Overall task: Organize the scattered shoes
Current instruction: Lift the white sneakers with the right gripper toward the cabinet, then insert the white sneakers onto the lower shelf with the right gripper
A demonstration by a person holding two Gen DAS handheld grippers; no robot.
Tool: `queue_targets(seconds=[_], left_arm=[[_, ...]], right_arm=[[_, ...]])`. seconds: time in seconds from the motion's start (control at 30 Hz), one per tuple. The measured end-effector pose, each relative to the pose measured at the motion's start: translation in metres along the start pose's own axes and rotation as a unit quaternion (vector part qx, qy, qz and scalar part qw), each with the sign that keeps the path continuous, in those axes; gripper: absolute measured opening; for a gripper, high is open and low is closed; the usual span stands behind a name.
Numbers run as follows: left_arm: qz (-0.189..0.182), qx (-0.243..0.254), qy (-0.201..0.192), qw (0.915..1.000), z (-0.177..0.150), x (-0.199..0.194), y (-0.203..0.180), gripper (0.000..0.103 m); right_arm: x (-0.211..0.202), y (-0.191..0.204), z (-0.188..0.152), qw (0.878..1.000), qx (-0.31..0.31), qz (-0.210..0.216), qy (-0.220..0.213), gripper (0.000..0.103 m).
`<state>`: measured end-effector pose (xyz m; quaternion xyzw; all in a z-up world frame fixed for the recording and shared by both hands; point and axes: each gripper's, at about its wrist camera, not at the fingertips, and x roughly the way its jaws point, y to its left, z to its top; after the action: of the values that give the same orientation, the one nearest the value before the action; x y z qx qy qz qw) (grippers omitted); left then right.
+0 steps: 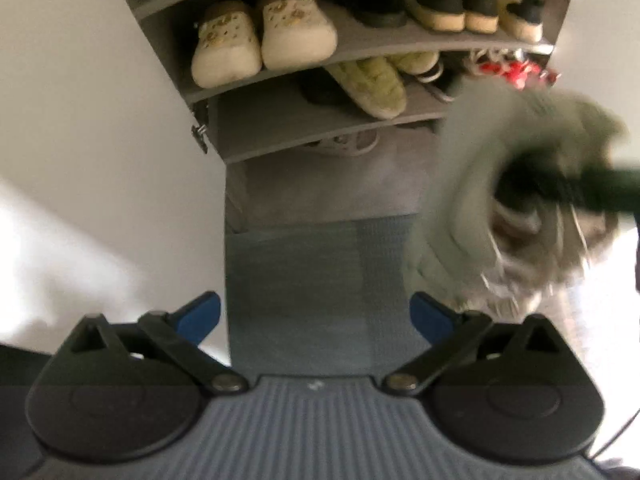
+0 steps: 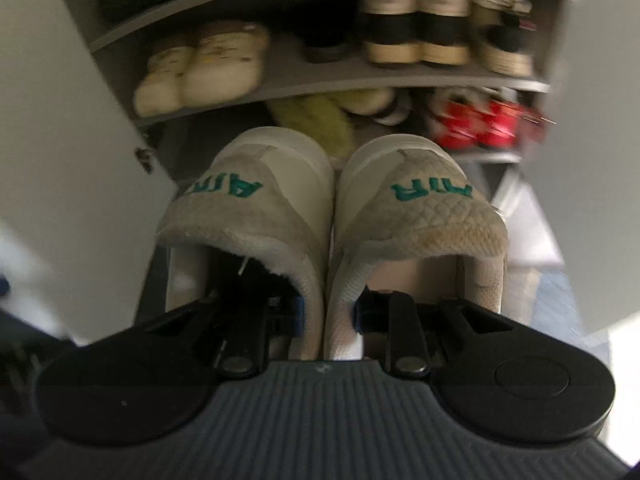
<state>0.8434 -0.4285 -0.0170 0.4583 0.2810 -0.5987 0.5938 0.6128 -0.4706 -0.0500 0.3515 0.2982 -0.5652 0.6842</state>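
Grey shelves of an open shoe cabinet (image 2: pixel 312 76) fill the background of both views, with a white door panel to the left and a grey mat (image 1: pixel 320 280) on the floor in front. From the right wrist camera, the right gripper (image 2: pixel 326 312) is clamped on a pair of white sneakers (image 2: pixel 328 216): one finger sits inside each shoe, pinching the two inner collar walls together between them. The shoes hang side by side, long axes parallel and running away from the camera, heels with green "AIR" lettering nearest the lens and upside down to it, toes pointing toward the lower shelves; the toes themselves are hidden behind the heels. From the left wrist camera the same pair shows only as a smeared pale mass at the right edge, cut off by the frame, so its outline cannot be made out there. The left gripper (image 1: pixel 316 316) has its blue-tipped fingers spread wide apart with nothing between them, over the mat. On the shelves stand cream clogs (image 1: pixel 260 36), beige-and-black sandals (image 1: pixel 472 4), a yellow-green slipper (image 1: pixel 372 84) lying diagonally, and red shoes (image 1: pixel 516 70), blurred in the right view. Dark footwear farther back is too dim to identify.
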Motion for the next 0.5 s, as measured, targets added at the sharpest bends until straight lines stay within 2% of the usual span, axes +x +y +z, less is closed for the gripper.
queue_targets(seconds=[0.1,0.13,0.23,0.3,0.37,0.43,0.5], left_arm=[[0.05,0.008,0.002,0.9987,-0.022,0.046,-0.002,0.102],[0.052,0.004,0.005,0.9986,-0.026,0.056,-0.003,0.102],[0.051,-0.01,0.025,0.9984,-0.043,0.1,-0.003,0.102],[0.039,-0.008,0.076,0.9963,-0.058,0.142,-0.012,0.1],[0.023,0.012,0.093,0.9953,-0.071,0.172,-0.025,0.1],[0.019,0.02,0.088,0.9958,-0.078,0.192,-0.032,0.1],[0.009,0.007,0.063,0.9979,-0.086,0.219,-0.037,0.1]], right_arm=[[0.053,0.021,0.017,0.999,-0.017,0.029,-0.004,0.026],[0.069,0.028,0.023,0.999,-0.021,0.039,-0.005,0.026],[0.11,0.046,0.031,0.998,-0.029,0.056,-0.011,0.026],[0.14,0.058,0.035,0.997,-0.031,0.063,-0.013,0.026],[0.17,0.07,0.039,0.997,-0.032,0.071,-0.016,0.026],[0.194,0.079,0.042,0.996,-0.032,0.076,-0.018,0.026],[0.214,0.083,0.042,0.996,-0.025,0.077,-0.025,0.026]])
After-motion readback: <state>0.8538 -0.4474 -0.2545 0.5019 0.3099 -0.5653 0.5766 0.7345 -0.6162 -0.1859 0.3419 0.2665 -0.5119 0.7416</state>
